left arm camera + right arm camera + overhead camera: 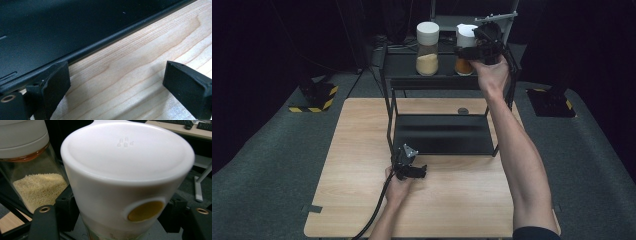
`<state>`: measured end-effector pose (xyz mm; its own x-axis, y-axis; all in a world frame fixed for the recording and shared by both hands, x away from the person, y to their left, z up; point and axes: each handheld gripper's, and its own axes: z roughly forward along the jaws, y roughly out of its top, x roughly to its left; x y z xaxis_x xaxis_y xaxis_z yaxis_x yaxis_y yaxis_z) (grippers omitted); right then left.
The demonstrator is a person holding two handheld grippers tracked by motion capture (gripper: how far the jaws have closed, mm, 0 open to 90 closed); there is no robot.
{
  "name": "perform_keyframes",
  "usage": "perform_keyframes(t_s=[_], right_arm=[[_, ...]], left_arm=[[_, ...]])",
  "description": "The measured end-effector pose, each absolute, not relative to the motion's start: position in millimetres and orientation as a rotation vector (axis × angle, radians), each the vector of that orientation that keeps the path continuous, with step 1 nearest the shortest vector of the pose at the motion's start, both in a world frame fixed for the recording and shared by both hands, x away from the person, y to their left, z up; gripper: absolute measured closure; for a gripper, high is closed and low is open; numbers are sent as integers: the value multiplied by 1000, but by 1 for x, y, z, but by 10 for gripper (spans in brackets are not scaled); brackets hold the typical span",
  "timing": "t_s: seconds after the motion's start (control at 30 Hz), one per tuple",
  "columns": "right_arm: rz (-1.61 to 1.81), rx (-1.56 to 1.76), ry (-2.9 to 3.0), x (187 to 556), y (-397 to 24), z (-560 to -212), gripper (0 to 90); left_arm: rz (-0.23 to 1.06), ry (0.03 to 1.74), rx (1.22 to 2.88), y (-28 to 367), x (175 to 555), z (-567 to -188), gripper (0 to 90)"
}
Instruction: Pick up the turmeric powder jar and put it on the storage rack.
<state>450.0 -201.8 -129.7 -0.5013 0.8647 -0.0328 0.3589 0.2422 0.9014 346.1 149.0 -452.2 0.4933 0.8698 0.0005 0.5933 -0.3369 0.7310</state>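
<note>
1. No readable writing; the white lid [127, 155] bears only a small embossed mark.
2. The right gripper [479, 49] pinches the orange-filled jar [464, 65] at the right end of the black rack's [442, 82] top shelf, beside a jar of pale grains [427, 49].
3. The left gripper [412, 171] rests on the wooden desk [357, 165], jaws spread, against the rack's front edge.

Right tool [472, 50] covers most of the orange-filled jar [463, 66] in high view. In right gripper view that jar's base is cut off at the bottom edge and the pale-grain jar [37, 187] is cropped left. Left tool [117, 82] tips run off frame.
</note>
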Motion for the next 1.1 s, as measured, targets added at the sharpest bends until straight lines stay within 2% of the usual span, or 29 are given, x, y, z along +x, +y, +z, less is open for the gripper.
perform_keyframes(t_s=[0.47, 0.73, 1.1], right_arm=[[1259, 1112, 1963, 449, -208, -139, 284], [1356, 1135, 2000, 450, -222, -137, 99], [1335, 1101, 1958, 432, -226, -144, 59]], left_arm=[[522, 1198, 2059, 149, 346, -452, 71], [522, 1199, 2060, 149, 346, -452, 71], [521, 1199, 2061, 149, 346, -452, 71]])
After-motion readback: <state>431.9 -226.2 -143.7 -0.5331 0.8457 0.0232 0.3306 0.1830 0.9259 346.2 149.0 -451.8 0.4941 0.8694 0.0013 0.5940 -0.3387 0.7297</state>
